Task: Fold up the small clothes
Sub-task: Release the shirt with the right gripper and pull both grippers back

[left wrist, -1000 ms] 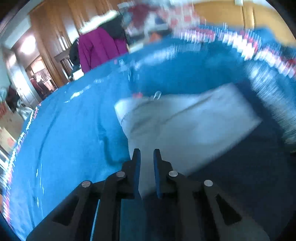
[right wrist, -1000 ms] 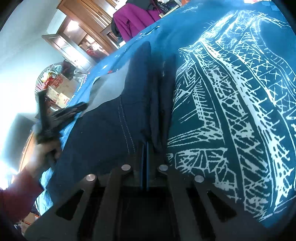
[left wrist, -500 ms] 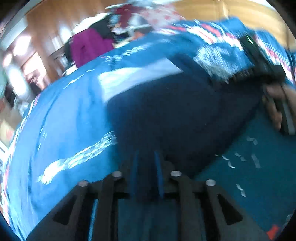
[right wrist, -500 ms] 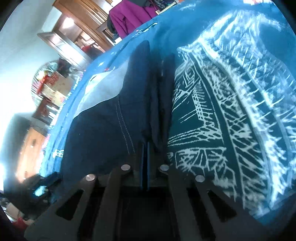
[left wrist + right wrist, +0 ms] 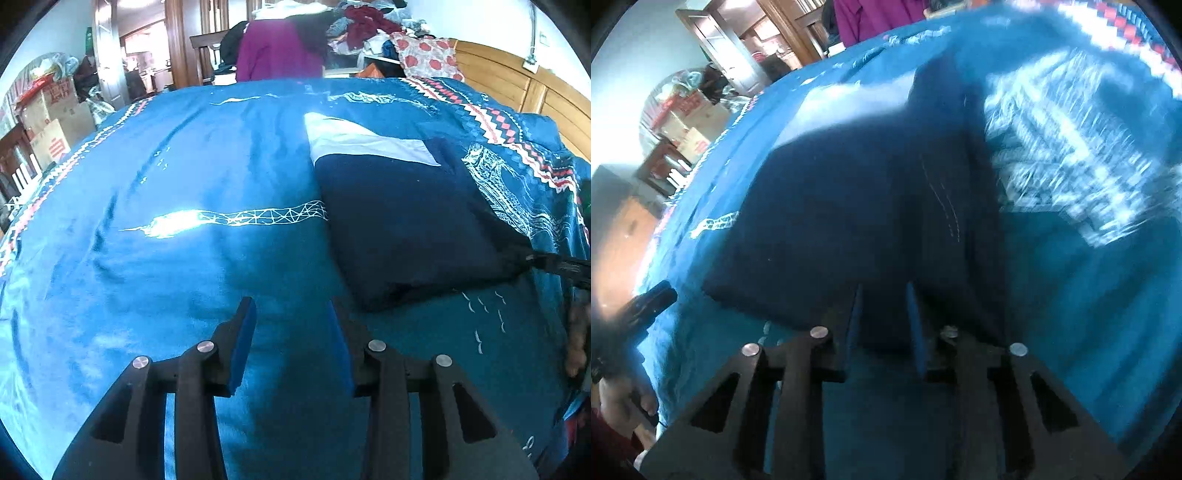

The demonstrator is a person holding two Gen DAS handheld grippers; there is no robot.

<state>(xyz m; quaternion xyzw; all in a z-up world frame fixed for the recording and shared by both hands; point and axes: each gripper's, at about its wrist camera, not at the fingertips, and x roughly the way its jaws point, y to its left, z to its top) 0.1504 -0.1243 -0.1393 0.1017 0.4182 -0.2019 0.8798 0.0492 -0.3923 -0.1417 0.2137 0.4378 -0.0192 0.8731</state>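
I am watching one folded garment [image 5: 410,225] lying on the bedspread [image 5: 177,266], with both grippers spread open and holding nothing.

I am counting one dark navy garment with a single pale panel at its far end, and two grippers. In the left wrist view the left gripper [image 5: 290,310] is hovering at lower centre over bare bedspread, and the garment is lying up and to the right of its tips, near but apart. Only this view is showing the purple jacket [image 5: 280,51] at top centre. In the blurred right wrist view the right gripper [image 5: 884,299] is sitting at the garment's near edge, fingers apart either side of it, not pinching.
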